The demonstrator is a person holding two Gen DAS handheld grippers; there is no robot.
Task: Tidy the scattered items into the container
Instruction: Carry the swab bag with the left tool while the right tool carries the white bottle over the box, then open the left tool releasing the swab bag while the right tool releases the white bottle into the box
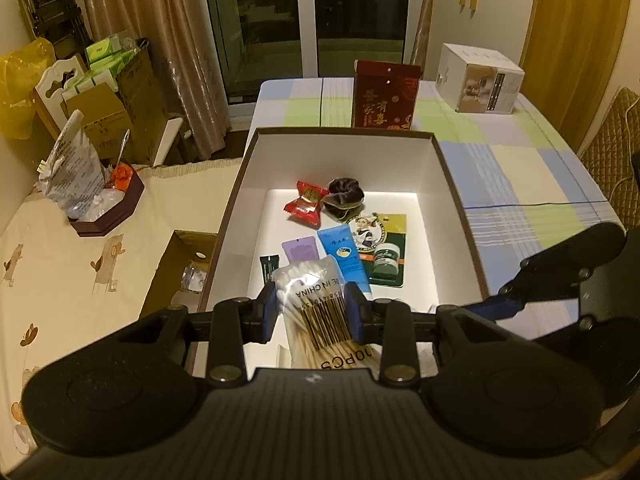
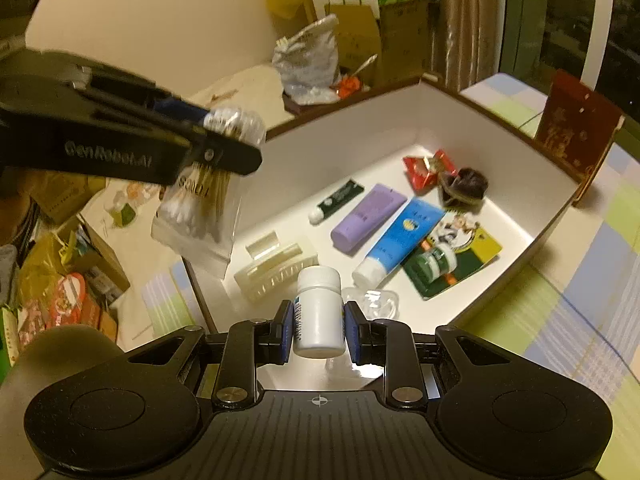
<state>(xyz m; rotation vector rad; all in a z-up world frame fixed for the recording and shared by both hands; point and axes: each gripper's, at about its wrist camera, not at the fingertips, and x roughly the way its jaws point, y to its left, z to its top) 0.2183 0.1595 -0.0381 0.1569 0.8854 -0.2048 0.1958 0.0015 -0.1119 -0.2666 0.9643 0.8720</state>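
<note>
The right gripper (image 2: 319, 332) clamped a white plastic pill bottle (image 2: 319, 314); the left gripper (image 1: 311, 312) clamped a clear bag of cotton swabs (image 1: 316, 304) over the white open box (image 1: 344, 152).

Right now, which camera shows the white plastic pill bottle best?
The right wrist view: the white plastic pill bottle sits centred, clamped in the right claw. The left wrist view shows none of it.

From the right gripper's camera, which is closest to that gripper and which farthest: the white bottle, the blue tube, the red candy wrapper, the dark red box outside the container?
1. White bottle: held between the right gripper's fingers.
2. Blue tube: mid-container, slightly right.
3. Red candy wrapper: near the container's far wall.
4. Dark red box: outside, beyond the far corner, on the right.
</note>
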